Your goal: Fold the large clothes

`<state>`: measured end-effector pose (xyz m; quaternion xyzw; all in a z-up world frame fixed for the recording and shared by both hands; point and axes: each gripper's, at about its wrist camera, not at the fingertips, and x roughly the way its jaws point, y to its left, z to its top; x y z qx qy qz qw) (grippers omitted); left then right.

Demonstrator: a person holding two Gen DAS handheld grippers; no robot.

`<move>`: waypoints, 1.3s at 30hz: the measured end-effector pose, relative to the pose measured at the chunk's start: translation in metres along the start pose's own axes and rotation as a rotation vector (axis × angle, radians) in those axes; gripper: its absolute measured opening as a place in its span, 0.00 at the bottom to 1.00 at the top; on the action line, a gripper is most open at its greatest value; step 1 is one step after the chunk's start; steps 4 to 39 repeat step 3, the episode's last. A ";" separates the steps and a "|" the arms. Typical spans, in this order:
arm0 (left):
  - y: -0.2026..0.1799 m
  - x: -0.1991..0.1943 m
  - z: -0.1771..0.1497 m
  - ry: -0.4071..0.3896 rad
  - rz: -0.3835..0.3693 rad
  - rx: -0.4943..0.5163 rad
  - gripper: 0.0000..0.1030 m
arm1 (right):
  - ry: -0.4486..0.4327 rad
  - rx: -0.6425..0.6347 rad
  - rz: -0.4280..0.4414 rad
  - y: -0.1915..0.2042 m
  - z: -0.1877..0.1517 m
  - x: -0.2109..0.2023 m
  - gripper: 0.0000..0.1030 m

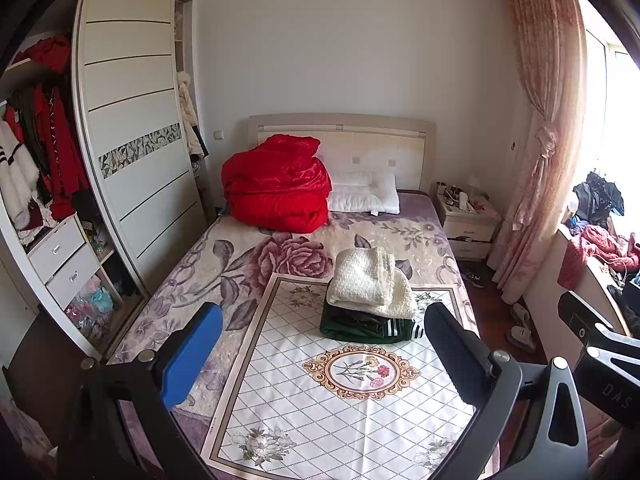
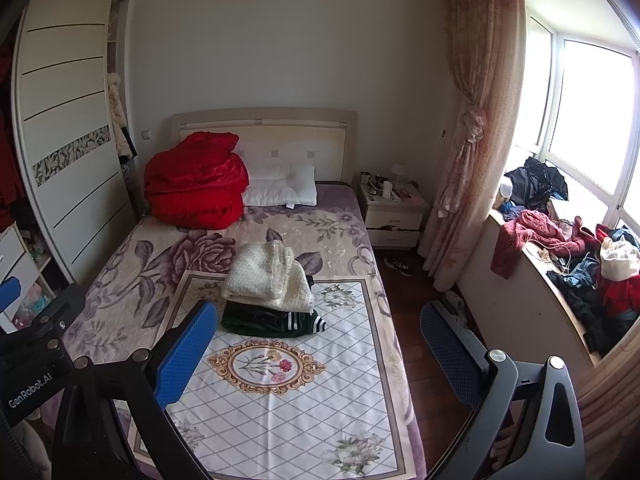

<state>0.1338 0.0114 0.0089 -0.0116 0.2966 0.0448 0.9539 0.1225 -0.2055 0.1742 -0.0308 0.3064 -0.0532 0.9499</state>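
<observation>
Jaws of left gripper (image 1: 320,354) wide apart, nothing between them. Jaws of right gripper (image 2: 316,354) likewise spread, empty. Both held above the near end of the bed (image 2: 132,248), over the white diamond-patterned cloth (image 1: 344,412).

Folded stack ahead of both jaw pairs, well apart from the fingertips: cream sweater (image 1: 370,280) on top, dark green garment (image 1: 360,326) with striped cuffs beneath, resting on the cloth's far edge.

Beyond the stack: red quilt (image 1: 276,184) bundled at the headboard, white pillow (image 1: 364,192) just beside it.

The bed (image 1: 192,276) carries a patterned cloth (image 1: 340,412) at its foot edge, a folded clothes stack (image 1: 370,296) on that, and a red quilt (image 1: 276,184) and white pillow (image 1: 364,194) at the headboard edge.
</observation>
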 end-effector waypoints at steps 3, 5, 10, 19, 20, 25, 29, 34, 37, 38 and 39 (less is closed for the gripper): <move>-0.002 -0.001 -0.002 0.005 -0.001 -0.003 1.00 | 0.001 -0.003 0.002 0.001 -0.001 0.000 1.00; -0.002 -0.001 -0.002 0.005 -0.001 -0.003 1.00 | 0.001 -0.003 0.002 0.001 -0.001 0.000 1.00; -0.002 -0.001 -0.002 0.005 -0.001 -0.003 1.00 | 0.001 -0.003 0.002 0.001 -0.001 0.000 1.00; -0.002 -0.001 -0.002 0.005 -0.001 -0.003 1.00 | 0.001 -0.003 0.002 0.001 -0.001 0.000 1.00; -0.002 -0.001 -0.002 0.005 -0.001 -0.003 1.00 | 0.001 -0.003 0.002 0.001 -0.001 0.000 1.00; -0.002 -0.001 -0.002 0.005 -0.001 -0.003 1.00 | 0.001 -0.003 0.002 0.001 -0.001 0.000 1.00; -0.002 -0.001 -0.002 0.005 -0.001 -0.003 1.00 | 0.001 -0.003 0.002 0.001 -0.001 0.000 1.00; -0.002 -0.001 -0.002 0.005 -0.001 -0.003 1.00 | 0.001 -0.003 0.002 0.001 -0.001 0.000 1.00; -0.002 -0.001 -0.002 0.005 -0.001 -0.003 1.00 | 0.001 -0.003 0.002 0.001 -0.001 0.000 1.00; -0.002 -0.001 -0.002 0.005 -0.001 -0.003 1.00 | 0.001 -0.003 0.002 0.001 -0.001 0.000 1.00; -0.002 -0.001 -0.002 0.005 -0.001 -0.003 1.00 | 0.001 -0.003 0.002 0.001 -0.001 0.000 1.00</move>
